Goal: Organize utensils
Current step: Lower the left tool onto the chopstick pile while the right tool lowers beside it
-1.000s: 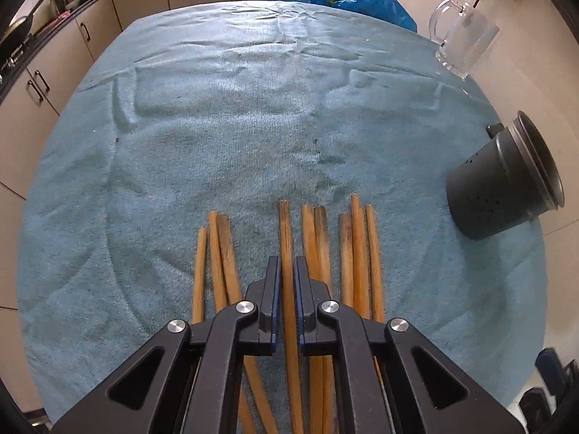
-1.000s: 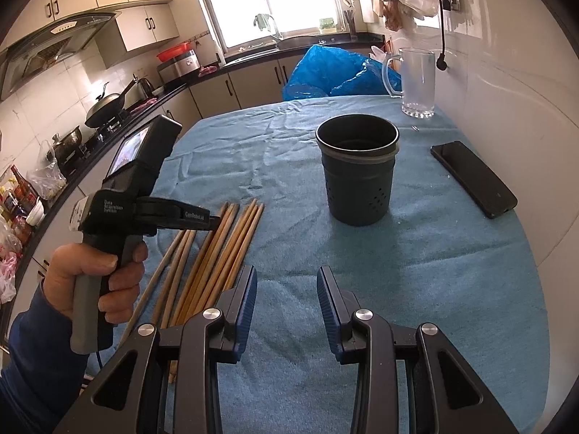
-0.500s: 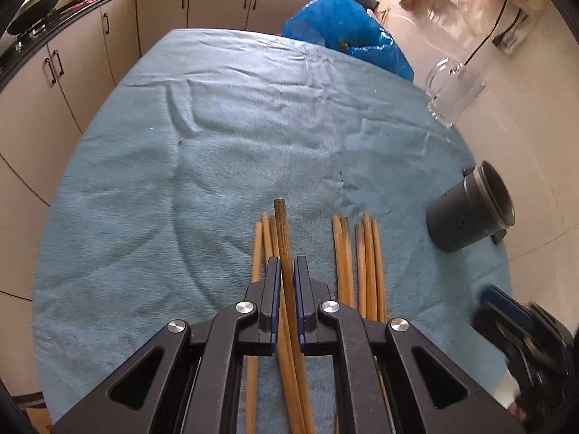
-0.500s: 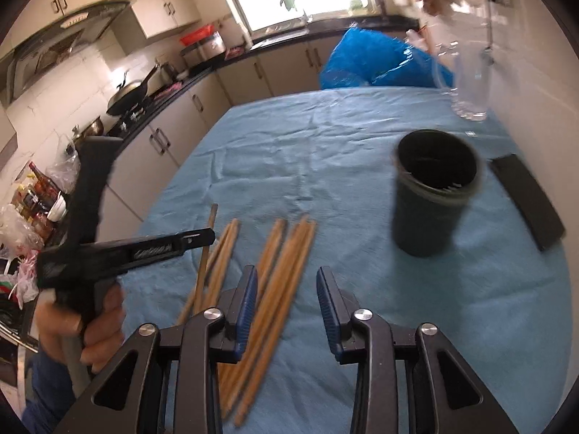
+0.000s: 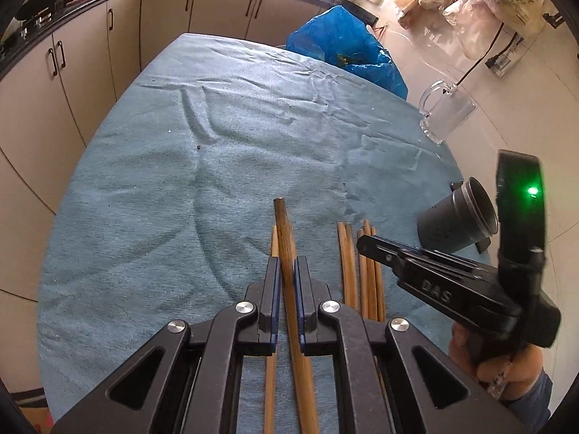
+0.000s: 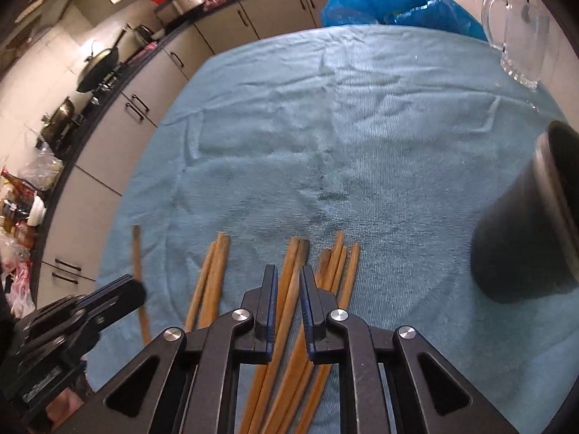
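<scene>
Chopsticks [image 6: 327, 271] of worn brown wood lie in a loose row on the blue towel [image 5: 253, 137] covering the surface, long axes side by side, ends pointing away toward the far cabinets. The left gripper [image 5: 287, 271] has its fingers clamped on one darker chopstick [image 5: 284, 238], lifted clear of the row and pointing forward. The right gripper [image 6: 289, 282] has just been closing; its fingers stand nearly together around a chopstick [image 6: 291, 278] in the middle of the row. A dark holder cup [image 6: 524, 238] stands upright to the right. A glass mug [image 5: 443, 112] and blue bag [image 5: 343, 50] sit at the far edge.
</scene>
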The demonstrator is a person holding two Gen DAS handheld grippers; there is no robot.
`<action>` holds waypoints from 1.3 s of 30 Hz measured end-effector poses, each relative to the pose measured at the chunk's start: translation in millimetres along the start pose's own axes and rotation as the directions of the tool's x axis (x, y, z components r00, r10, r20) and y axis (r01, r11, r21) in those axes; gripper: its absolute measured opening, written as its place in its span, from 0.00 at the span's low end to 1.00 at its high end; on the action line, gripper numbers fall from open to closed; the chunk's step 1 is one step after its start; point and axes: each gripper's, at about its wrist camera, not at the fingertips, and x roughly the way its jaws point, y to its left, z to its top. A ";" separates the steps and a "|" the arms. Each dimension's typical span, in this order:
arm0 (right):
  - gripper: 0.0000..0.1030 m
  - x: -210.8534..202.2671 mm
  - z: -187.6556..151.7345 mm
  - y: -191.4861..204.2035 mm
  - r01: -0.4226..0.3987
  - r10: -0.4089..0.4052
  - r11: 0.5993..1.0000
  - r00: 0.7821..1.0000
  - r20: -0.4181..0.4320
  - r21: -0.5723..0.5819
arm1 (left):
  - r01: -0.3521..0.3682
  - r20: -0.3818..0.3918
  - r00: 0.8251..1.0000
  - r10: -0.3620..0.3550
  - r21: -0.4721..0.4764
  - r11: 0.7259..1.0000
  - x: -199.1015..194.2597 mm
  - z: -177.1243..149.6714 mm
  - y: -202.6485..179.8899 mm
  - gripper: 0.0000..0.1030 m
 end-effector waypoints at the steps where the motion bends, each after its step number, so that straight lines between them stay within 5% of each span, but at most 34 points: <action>1: 0.12 1.5 0.7 -2.0 0.006 -0.006 1.000 1.000 -0.005 0.003 | 0.003 0.000 1.000 -0.003 0.001 1.000 0.0 0.1 0.9 0.07; 22: 0.11 26.3 13.6 1.8 0.120 -0.123 0.992 0.988 -0.098 -0.029 | 0.045 0.000 0.999 -0.045 -0.011 0.999 2.2 3.4 13.7 0.06; 29: 0.11 35.0 12.3 28.3 0.231 -0.241 0.961 0.969 -0.052 -0.154 | 0.044 0.007 0.999 -0.044 -0.014 0.999 -0.3 4.0 13.6 0.06; 39: 0.09 -8.4 6.4 3.7 0.061 -0.060 0.998 0.997 0.043 -0.028 | 0.039 -0.031 0.999 -0.039 -0.010 0.999 8.3 5.5 8.8 0.06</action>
